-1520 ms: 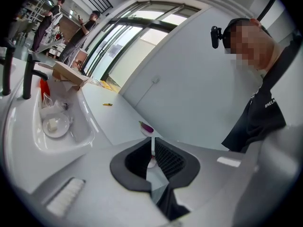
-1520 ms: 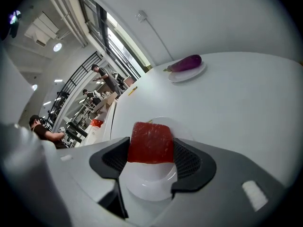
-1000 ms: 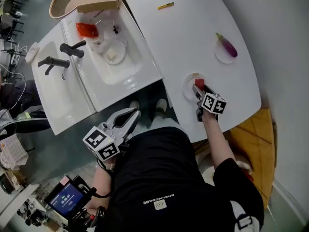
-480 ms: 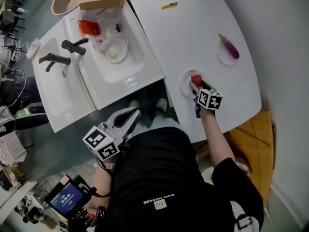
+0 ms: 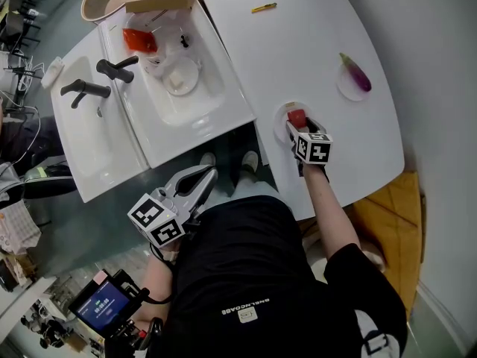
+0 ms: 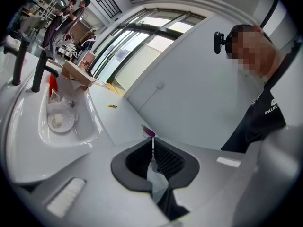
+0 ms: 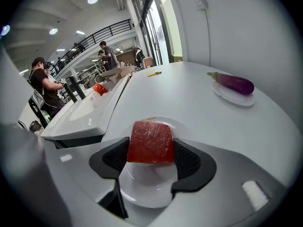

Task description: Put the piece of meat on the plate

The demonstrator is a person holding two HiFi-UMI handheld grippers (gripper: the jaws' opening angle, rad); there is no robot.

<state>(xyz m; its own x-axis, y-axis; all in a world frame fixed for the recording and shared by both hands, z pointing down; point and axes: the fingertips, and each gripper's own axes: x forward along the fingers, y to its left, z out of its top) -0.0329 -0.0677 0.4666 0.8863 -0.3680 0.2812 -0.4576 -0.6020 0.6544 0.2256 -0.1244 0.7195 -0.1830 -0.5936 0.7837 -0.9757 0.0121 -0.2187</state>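
A flat red piece of meat [image 7: 150,142] is gripped at its two sides by the pads of my right gripper [image 7: 150,157], which is shut on it. It hangs over a small white plate [image 7: 147,193] near the table's front edge. In the head view the meat [image 5: 297,117] shows just ahead of the right gripper [image 5: 296,123], above the plate [image 5: 279,125]. My left gripper [image 5: 203,176] is off the table, in front of the person's body. Its jaws are shut with nothing in them [image 6: 152,155].
A purple eggplant [image 5: 352,73] lies on a second small plate at the table's right. A yellow pen [image 5: 264,7] lies at the far side. To the left is a white double sink [image 5: 190,114] with black taps, a red item [image 5: 138,41] and a dish.
My right gripper has carried the meat to the left and a little farther in over the plate, rolling as it went. The left gripper has stayed still.
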